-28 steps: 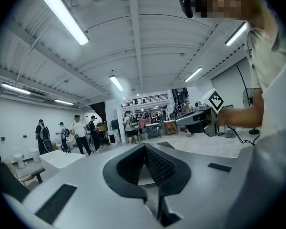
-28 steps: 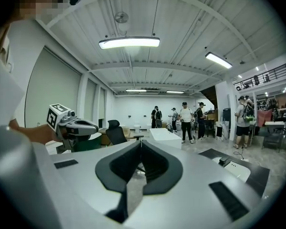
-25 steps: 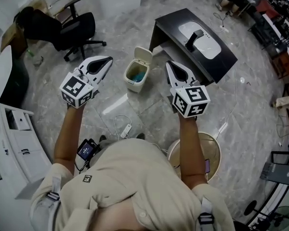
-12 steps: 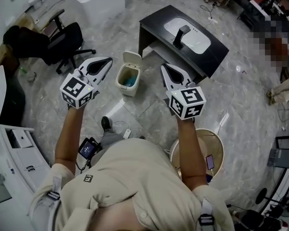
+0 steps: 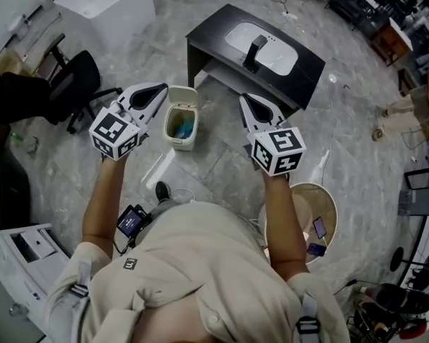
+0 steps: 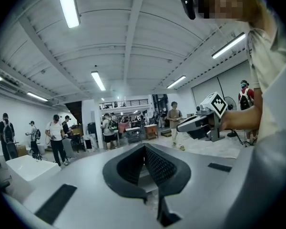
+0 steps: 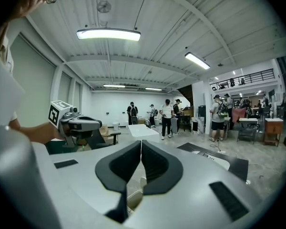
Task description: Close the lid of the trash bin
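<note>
Lid (image 5: 184,96) of trash bin (image 5: 173,141), judged light hinged plastic, is best nudged at its free edge; left gripper (image 5: 159,88) and right gripper (image 5: 245,98) are seen closed, empty.

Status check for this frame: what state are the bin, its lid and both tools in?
Trash bin lid: open, tipped up on the bin's far side.
Trash bin: upright on the floor, something blue inside.
Left tool: shut, empty.
Right tool: shut, empty.
</note>
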Demonstrator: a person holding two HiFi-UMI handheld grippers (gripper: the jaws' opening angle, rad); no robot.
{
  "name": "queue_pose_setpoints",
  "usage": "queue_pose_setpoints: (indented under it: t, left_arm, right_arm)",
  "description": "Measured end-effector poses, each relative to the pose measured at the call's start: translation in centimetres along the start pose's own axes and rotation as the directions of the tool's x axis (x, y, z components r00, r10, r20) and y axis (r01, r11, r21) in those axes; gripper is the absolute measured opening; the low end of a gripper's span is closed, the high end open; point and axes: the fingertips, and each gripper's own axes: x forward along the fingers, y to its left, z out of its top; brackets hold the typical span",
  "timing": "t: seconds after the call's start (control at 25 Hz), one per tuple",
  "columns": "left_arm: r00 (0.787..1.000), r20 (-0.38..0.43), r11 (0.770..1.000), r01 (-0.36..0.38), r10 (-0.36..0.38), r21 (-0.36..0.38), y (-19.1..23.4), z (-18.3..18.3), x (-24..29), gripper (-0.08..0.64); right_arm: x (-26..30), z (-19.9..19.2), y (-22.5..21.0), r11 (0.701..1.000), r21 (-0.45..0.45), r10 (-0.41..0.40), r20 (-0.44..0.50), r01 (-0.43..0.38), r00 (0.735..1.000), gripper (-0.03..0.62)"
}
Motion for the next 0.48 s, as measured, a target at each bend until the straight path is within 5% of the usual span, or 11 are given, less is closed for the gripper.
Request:
queue_pose_setpoints:
  t: [0.48]
  left_arm:
    - [0.992,0.017,0.992,0.127,-0.127,-0.014,11.7,-2.6,-1.0,0.015]
  right_arm:
    - [9.9,2.0,4.4,0.993,0.013,-0.116,-0.029,0.117,0.993,0.025]
